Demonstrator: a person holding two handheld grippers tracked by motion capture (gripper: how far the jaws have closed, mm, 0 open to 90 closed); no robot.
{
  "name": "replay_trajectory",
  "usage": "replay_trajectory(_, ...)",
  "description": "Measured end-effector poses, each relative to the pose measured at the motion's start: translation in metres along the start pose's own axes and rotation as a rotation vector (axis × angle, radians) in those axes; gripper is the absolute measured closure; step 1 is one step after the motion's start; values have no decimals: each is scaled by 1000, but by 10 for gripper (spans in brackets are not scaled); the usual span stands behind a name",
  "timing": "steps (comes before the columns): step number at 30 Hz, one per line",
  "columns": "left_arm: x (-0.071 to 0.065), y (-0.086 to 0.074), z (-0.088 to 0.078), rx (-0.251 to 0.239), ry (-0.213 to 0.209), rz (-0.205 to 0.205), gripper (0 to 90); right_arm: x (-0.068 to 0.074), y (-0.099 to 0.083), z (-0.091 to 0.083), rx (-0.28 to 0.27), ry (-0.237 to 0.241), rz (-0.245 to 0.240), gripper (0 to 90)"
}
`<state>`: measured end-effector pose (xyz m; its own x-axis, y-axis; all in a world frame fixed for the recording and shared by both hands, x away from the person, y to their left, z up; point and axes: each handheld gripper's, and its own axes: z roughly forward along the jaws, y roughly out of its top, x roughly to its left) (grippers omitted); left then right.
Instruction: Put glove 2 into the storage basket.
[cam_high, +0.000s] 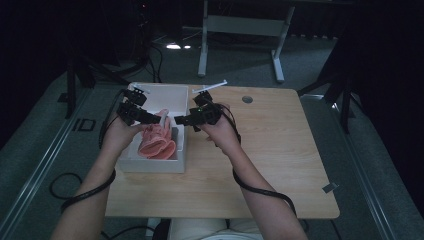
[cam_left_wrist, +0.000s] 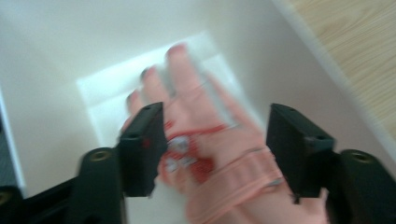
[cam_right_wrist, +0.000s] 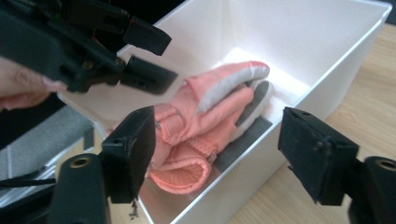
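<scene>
A pink glove with grey finger pads lies crumpled inside a white open box at the left of the wooden table. My left gripper hovers over the box just above the glove, its jaws apart with nothing pinched. In the left gripper view the blurred glove lies below the left gripper. My right gripper hangs at the box's right wall, facing the left one. In the right gripper view the right gripper stands open, with the glove and the left gripper beyond.
Bare wood stretches right of the box, with a round cable hole near the far edge. A white desk frame stands behind the table. Cables trail from both forearms to the floor at the near left.
</scene>
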<state>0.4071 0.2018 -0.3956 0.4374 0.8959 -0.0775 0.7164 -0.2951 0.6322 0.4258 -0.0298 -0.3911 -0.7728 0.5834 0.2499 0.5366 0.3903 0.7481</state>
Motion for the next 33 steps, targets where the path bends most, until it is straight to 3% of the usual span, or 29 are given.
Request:
replay_trajectory(2,-9,1,-4,-22,-61,39,205,-1,-1,-4,-13,2,-6,227)
replay_trajectory(4,-18,2,-6,-39,-73,60,154,-4,-2,-7,-23,0,-12,199)
replay_trajectory(8,-33,4,-8,-57,-145,90,0,-10,-7,-12,-31,-19,-23,172)
replay_trajectory(15,-56,1,-12,-114,-197,132,0,-29,-21,-22,-15,-43,-35,154)
replay_trajectory(23,-99,-6,-11,-134,-243,269,0,-52,-44,-34,-26,-78,-35,154)
replay_trajectory(27,-120,-11,-6,-158,-213,334,0,-59,-55,-34,-21,-106,-43,155)
replay_trajectory(33,-143,-20,3,-172,-274,367,0,-66,-74,-35,-13,-102,-65,155)
